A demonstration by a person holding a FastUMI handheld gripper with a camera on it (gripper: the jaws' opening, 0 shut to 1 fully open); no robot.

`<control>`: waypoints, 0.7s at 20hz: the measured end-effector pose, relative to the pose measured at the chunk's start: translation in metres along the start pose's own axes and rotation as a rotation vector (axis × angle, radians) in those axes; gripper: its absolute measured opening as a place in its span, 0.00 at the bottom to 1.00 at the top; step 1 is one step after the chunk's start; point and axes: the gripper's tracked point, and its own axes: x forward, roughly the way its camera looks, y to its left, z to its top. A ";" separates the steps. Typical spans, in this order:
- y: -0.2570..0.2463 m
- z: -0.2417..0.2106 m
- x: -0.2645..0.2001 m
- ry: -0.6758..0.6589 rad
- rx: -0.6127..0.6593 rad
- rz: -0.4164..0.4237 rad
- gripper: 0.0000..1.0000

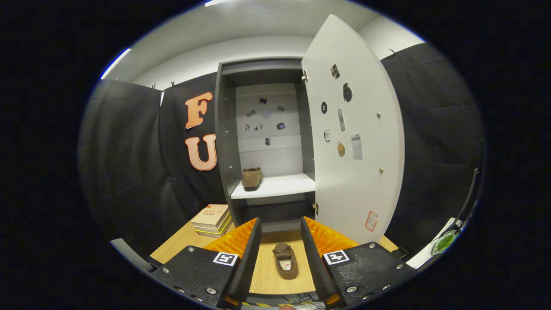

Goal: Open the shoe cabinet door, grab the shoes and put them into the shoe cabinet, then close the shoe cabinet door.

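The shoe cabinet (226,129) stands at the back of a wooden table (269,275), its white door (357,142) swung wide open to the right. One brown shoe (252,178) rests on the left of the white shelf (284,186) inside. A second brown shoe (286,261) lies on the table, toe toward the cabinet. My gripper (280,230) is open; that shoe lies below, framed between the two fingers, and they hold nothing.
A stack of books (212,220) lies on the table left of the cabinet. Small stickers dot the cabinet's back panel and the door's inner face. A green object (444,242) sits at the far right on a white surface.
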 end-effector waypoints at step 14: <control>0.005 -0.159 0.100 0.244 0.013 0.056 0.64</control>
